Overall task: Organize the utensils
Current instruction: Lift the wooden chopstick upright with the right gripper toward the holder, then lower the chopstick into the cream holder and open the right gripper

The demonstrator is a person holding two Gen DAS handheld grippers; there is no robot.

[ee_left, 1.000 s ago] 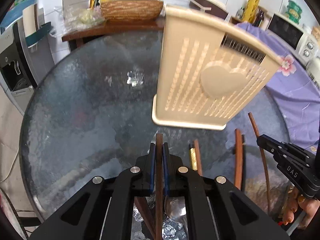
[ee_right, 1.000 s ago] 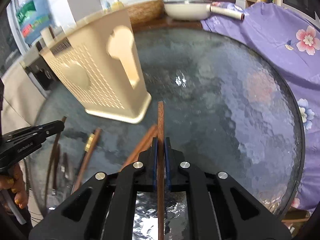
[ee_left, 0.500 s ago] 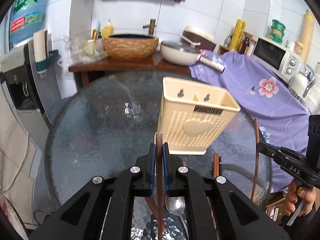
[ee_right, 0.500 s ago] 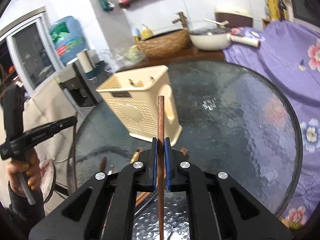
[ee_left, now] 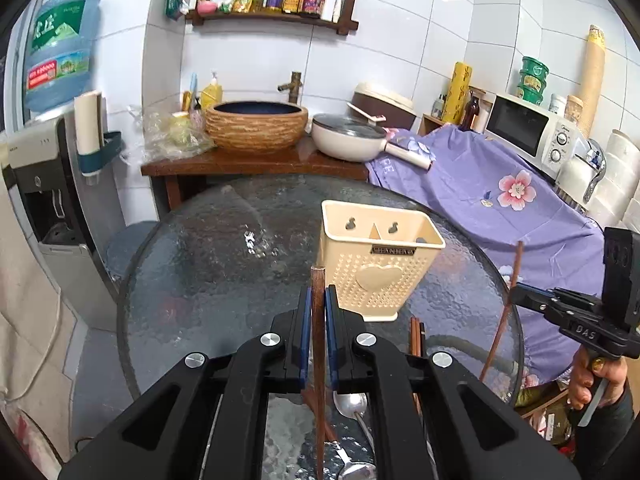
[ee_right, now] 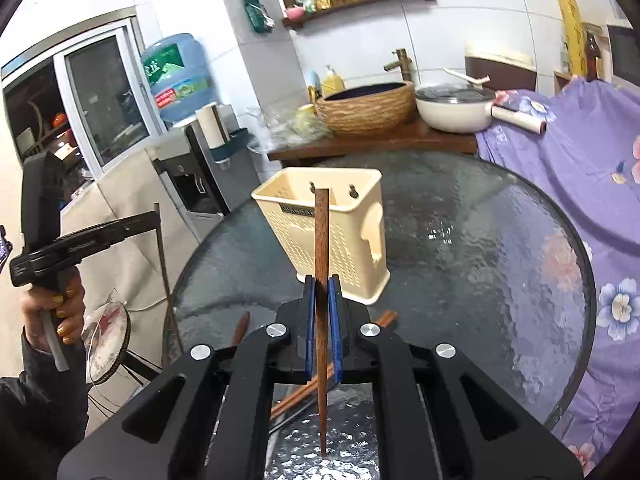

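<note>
1. My left gripper (ee_left: 319,300) is clamped narrow on a dark wooden chopstick (ee_left: 319,344). The stick runs upright between the blue pads (ee_left: 306,336); its blunt end pokes just above the fingertips, and the rest passes down behind them toward the table.
2. My right gripper (ee_right: 322,292) is likewise closed tight on a second wooden chopstick (ee_right: 321,240). This one stands well above the fingertips, and its upper end crosses in front of the holder's rim in this view. Its thin end hangs below, over the glass.
3. From the left wrist view, the right gripper (ee_left: 520,296) shows at the far right with its stick slanting down past the table edge, a hand (ee_left: 592,380) on the grip.
4. The cream plastic utensil holder (ee_left: 376,264) stands upright on the table, ahead of both sets of fingers and apart from them. It has a perforated front with a heart shape and a divider inside. Neither chopstick is in it yet.
5. A pair of chopsticks (ee_left: 417,336) lies loose on the glass, near the holder's base and just to the right of my left fingers. A metal spoon (ee_left: 352,404) lies under the left gripper.
6. The round textured glass table (ee_left: 208,264) carries all of it.
</note>
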